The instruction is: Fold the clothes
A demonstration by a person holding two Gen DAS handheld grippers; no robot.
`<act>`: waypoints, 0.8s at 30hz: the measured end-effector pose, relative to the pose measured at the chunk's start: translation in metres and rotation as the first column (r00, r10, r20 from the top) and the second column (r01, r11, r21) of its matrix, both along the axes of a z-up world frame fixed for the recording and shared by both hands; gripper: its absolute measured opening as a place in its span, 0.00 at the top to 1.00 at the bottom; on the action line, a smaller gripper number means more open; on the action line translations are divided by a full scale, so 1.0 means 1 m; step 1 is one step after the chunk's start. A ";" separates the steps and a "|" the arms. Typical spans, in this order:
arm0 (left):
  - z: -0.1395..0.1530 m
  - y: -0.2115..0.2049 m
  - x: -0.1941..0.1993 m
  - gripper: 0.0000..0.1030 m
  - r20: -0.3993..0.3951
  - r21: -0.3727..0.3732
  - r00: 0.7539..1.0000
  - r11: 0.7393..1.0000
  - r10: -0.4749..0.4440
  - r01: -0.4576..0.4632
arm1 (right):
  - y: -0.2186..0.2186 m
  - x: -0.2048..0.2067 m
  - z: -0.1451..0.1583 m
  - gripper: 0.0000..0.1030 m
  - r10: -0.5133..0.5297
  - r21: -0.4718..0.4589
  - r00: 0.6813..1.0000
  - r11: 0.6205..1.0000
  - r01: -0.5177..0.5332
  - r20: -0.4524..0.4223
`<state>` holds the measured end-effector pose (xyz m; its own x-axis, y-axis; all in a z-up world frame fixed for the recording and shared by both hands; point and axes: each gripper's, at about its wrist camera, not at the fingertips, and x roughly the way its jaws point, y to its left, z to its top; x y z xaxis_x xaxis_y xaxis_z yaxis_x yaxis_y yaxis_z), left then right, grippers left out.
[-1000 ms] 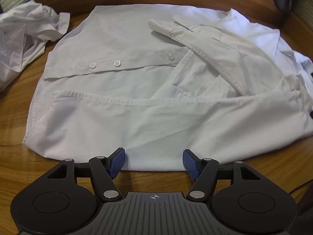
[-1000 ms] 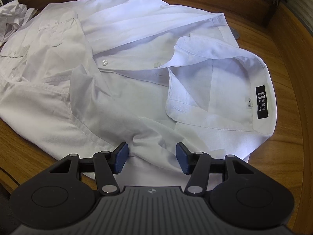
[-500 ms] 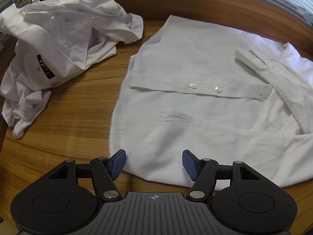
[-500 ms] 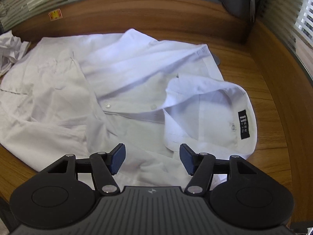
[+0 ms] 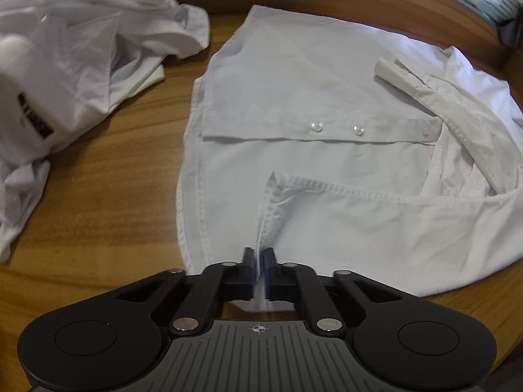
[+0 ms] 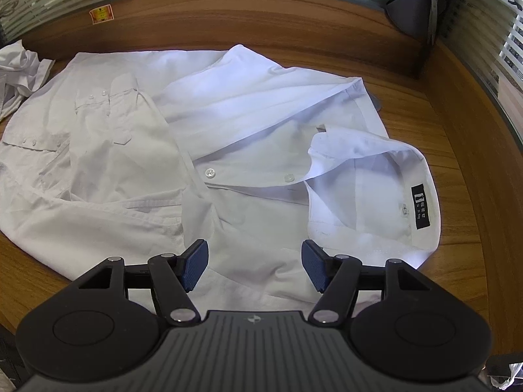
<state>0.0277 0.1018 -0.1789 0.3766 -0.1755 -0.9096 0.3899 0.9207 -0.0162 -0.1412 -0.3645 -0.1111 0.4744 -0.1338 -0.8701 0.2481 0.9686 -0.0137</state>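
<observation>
A white button-up shirt (image 5: 310,104) lies spread on the wooden table, one sleeve (image 5: 457,121) folded across its front. My left gripper (image 5: 259,263) is shut on the shirt's near bottom hem, and the cloth bunches into a ridge between the blue pads. In the right wrist view the same shirt (image 6: 248,124) shows its collar (image 6: 385,176) with a black label at the right. My right gripper (image 6: 255,261) is open and empty, just above the shirt's near shoulder area.
A second crumpled white shirt (image 5: 65,75) lies at the left of the table; its edge shows in the right wrist view (image 6: 19,68). A raised wooden rim (image 6: 261,16) bounds the table at the back and right. A dark lamp (image 6: 415,9) stands in the back right corner.
My left gripper has moved left along the hem and closed on it. My right gripper has pulled back and up from the shirt, staying open.
</observation>
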 end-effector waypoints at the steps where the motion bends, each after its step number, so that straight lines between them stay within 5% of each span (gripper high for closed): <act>1: 0.001 0.004 -0.003 0.95 -0.005 0.004 1.000 1.000 0.017 -0.017 | 0.001 0.000 -0.001 0.33 -0.002 -0.001 1.000 1.000 0.002 -0.006; 11: 0.005 0.021 -0.028 0.94 -0.100 0.039 0.985 0.990 0.142 -0.139 | -0.010 0.003 0.002 0.33 -0.002 0.015 1.000 1.000 0.003 -0.029; 15: 0.008 0.019 -0.033 0.89 -0.167 0.101 0.954 0.967 0.248 -0.234 | -0.023 0.011 0.009 0.32 0.025 0.018 0.999 1.000 -0.025 -0.020; 17: 0.018 0.014 -0.038 0.85 -0.134 0.110 0.946 0.954 0.294 -0.280 | -0.031 0.018 0.010 0.30 0.045 0.023 0.999 0.999 -0.045 -0.012; 19: 0.034 0.008 -0.043 0.62 -0.060 0.096 0.950 0.949 0.307 -0.301 | -0.040 0.028 0.011 0.30 0.066 0.028 0.998 0.997 -0.066 -0.006; 24: 0.062 -0.030 -0.024 0.55 0.024 0.051 0.969 0.968 0.246 -0.247 | -0.064 0.056 0.015 0.30 0.131 0.020 0.991 0.991 -0.131 0.006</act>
<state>0.0034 0.0715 -0.1171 0.4180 -0.0269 -0.9080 0.1508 0.9878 0.0402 -0.0855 -0.4284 -0.0960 0.4910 -0.0525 -0.8696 0.1193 0.9928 0.0074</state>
